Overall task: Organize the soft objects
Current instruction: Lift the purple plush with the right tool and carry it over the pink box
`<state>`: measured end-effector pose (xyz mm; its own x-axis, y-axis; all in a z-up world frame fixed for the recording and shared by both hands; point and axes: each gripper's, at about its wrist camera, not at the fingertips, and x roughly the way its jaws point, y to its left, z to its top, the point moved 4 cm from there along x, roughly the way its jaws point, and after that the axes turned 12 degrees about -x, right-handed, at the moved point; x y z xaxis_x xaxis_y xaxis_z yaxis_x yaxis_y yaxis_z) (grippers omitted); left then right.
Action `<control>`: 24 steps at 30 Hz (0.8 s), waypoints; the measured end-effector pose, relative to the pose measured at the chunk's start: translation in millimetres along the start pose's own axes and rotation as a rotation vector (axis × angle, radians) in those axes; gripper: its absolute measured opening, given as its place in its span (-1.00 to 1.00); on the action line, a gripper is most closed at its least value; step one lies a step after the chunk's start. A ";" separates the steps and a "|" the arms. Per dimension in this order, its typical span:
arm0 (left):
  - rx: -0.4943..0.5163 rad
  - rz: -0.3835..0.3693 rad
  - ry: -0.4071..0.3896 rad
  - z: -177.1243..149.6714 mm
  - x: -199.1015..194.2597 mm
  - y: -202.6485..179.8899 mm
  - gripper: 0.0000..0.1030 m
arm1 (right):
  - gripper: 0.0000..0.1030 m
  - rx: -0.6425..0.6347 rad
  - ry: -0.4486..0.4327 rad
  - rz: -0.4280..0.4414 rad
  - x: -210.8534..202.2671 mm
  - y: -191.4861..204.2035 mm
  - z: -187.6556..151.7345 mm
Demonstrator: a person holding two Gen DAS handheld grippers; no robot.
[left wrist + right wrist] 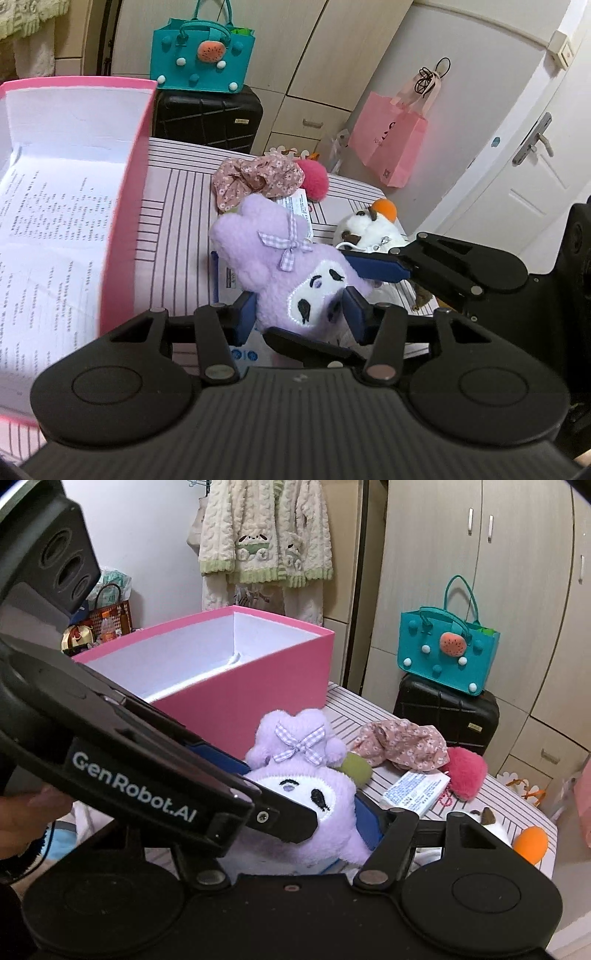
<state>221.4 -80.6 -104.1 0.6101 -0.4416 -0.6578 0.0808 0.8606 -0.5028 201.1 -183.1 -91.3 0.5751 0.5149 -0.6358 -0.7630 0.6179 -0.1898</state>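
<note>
While the purple plush toy (295, 273) hung just above the striped table (177, 199), the left gripper (301, 308) had its blue pads pressed into both sides of the toy's white face. The right gripper (314, 801) came in from the other side, one blue finger (376, 267) lying against the toy's head; whether it truly pinched the toy could not be told. The open pink box (236, 686) stood close behind the toy. Farther back on the table lay a floral scrunchie (255, 177), a pink pompom (314, 179) and a white plush dog (365, 227).
</note>
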 end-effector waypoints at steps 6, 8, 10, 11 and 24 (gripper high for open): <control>-0.022 -0.014 0.036 -1.8 -17.3 8.1 -0.07 | 0.41 0.097 0.051 0.035 -4.1 11.8 6.6; -0.022 -0.021 0.058 -3.4 -21.3 10.7 -0.07 | 0.41 0.134 0.065 0.046 -6.3 16.6 6.0; -0.020 -0.026 0.077 -6.4 -25.6 11.8 -0.07 | 0.41 0.163 0.075 0.049 -9.8 21.2 5.6; -0.019 -0.027 0.084 -7.8 -28.4 11.8 -0.07 | 0.41 0.181 0.083 0.051 -12.0 23.3 5.2; -0.051 -0.086 0.202 -32.6 -71.0 5.7 -0.07 | 0.41 0.244 0.183 0.063 -55.4 63.4 12.3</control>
<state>152.8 -52.6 -78.5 0.4321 -0.5590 -0.7077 0.0822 0.8059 -0.5863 124.5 -165.2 -58.9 0.4493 0.4548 -0.7690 -0.6896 0.7238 0.0252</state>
